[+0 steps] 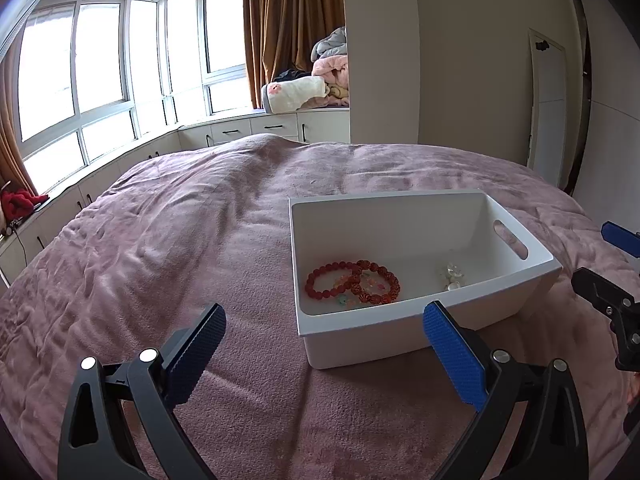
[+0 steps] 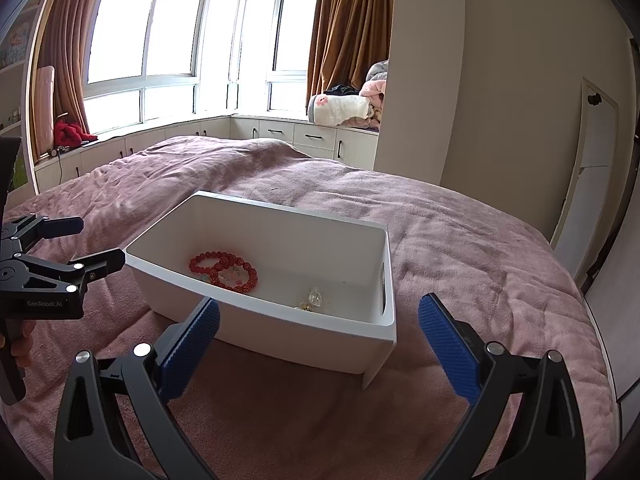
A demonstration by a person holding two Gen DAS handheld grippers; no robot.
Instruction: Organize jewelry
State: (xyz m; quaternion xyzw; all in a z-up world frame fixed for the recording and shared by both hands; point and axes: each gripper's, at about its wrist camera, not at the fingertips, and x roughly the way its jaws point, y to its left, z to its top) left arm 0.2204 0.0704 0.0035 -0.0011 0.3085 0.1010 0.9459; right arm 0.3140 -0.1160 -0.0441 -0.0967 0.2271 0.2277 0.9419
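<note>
Our left gripper [image 1: 324, 350] hovers at the bottom of its frame with the blue pads [image 1: 454, 354] spread wide and nothing between them; the right gripper [image 2: 318, 338] hangs the same way, fingers far apart and empty, low in its own view. Just beyond both pairs of fingers sits a white plastic bin [image 1: 400, 332] on a mauve bedspread [image 1: 180, 240], right of centre for the left camera and mid-frame for the right. On the bin's floor lie a red bead bracelet [image 1: 328, 280] overlapping a darker patterned bead bracelet [image 1: 378, 288], with small pale beads [image 1: 346, 300] among them; towards the bin's right end rests a cluster of clear, glassy pieces [image 1: 452, 274], too small for us to tell further. Behind the bed, in the upper left of both frames, a bay window [image 2: 160, 40] runs above low white cabinets [image 2: 280, 134], flanked by brown curtains [image 2: 348, 28], with folded blankets [image 2: 344, 110] piled on the ledge.
</note>
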